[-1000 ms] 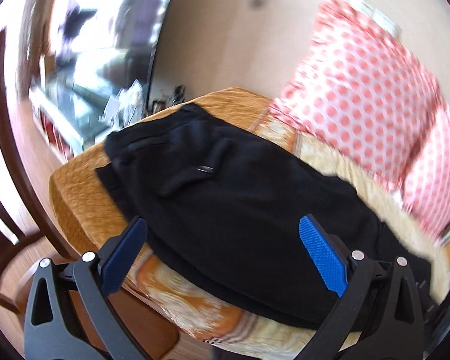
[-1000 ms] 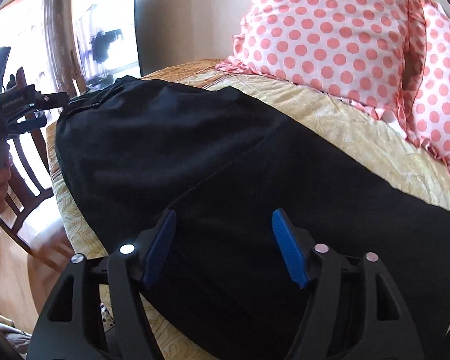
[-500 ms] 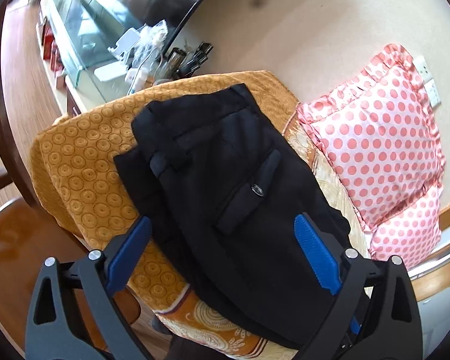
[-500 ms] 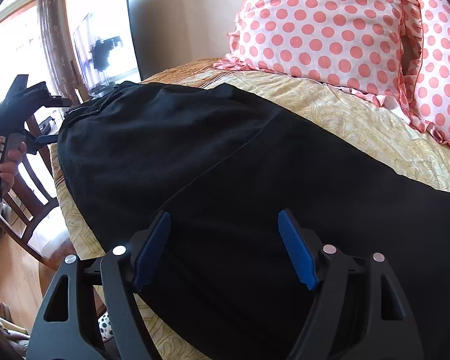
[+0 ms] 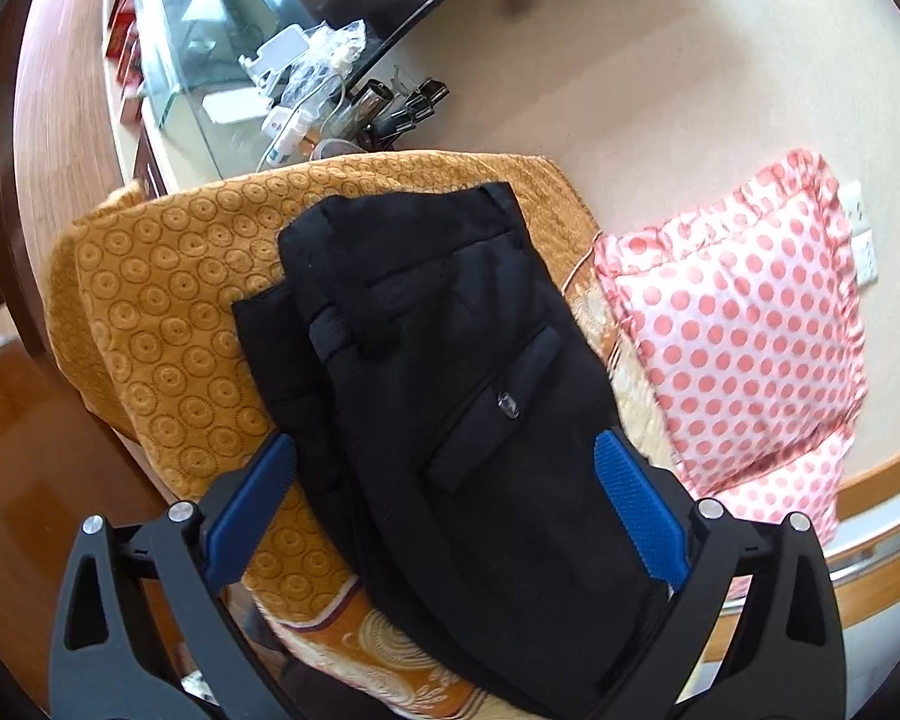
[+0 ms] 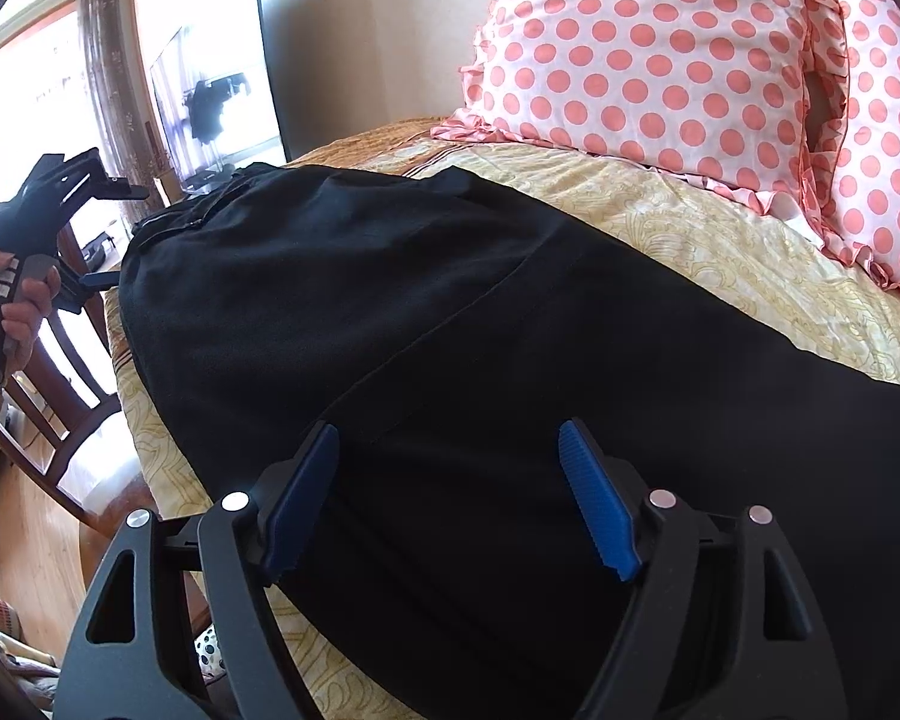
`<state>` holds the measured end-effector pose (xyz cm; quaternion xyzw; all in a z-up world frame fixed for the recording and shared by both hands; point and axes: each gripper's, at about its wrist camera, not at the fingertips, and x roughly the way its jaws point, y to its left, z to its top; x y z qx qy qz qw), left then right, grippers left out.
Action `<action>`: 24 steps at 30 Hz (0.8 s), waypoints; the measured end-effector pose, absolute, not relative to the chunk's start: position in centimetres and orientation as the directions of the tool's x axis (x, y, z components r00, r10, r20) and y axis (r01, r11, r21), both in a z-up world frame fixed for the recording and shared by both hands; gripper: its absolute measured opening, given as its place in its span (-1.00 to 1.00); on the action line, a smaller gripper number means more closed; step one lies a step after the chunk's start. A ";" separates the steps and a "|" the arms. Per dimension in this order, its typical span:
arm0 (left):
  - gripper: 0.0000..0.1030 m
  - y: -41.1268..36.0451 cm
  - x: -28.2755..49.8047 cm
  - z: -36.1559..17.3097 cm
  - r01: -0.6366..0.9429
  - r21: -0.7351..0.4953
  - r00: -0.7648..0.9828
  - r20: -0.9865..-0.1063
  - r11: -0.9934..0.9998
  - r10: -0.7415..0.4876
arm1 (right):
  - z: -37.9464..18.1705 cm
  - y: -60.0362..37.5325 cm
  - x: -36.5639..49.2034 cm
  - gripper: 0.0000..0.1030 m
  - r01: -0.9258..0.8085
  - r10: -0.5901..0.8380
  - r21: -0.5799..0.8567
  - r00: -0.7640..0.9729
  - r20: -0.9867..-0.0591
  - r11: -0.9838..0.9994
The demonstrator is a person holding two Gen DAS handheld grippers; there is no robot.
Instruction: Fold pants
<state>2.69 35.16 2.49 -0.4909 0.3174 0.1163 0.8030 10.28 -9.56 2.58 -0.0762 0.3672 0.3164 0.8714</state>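
Observation:
Black pants (image 5: pixel 450 396) lie flat along a sofa seat, waistband at the far end over an orange patterned cover (image 5: pixel 168 300), a buttoned back pocket facing up. My left gripper (image 5: pixel 444 498) is open and empty, held above the pants near the waist end. My right gripper (image 6: pixel 450 486) is open and empty, low over the leg part of the pants (image 6: pixel 450 312). The left gripper also shows in the right wrist view (image 6: pixel 72 222), held in a hand at the far left beside the waistband.
Two pink polka-dot pillows (image 6: pixel 660 60) lean against the wall behind the seat; they also show in the left wrist view (image 5: pixel 738 348). A yellow patterned seat cover (image 6: pixel 720 228) lies under the pants. A glass shelf with cables (image 5: pixel 282 90) and a wooden chair (image 6: pixel 48 396) stand past the sofa's end.
My left gripper has risen and tilted down, so it now looks onto the waist end from above. My right gripper has barely moved. Both stay open.

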 end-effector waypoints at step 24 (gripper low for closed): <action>0.88 35.0 2.1 1.8 -0.464 -0.797 0.814 -0.555 0.386 -0.169 | 2.5 -9.3 10.0 0.63 -0.627 0.502 0.086 0.526 -0.686 0.774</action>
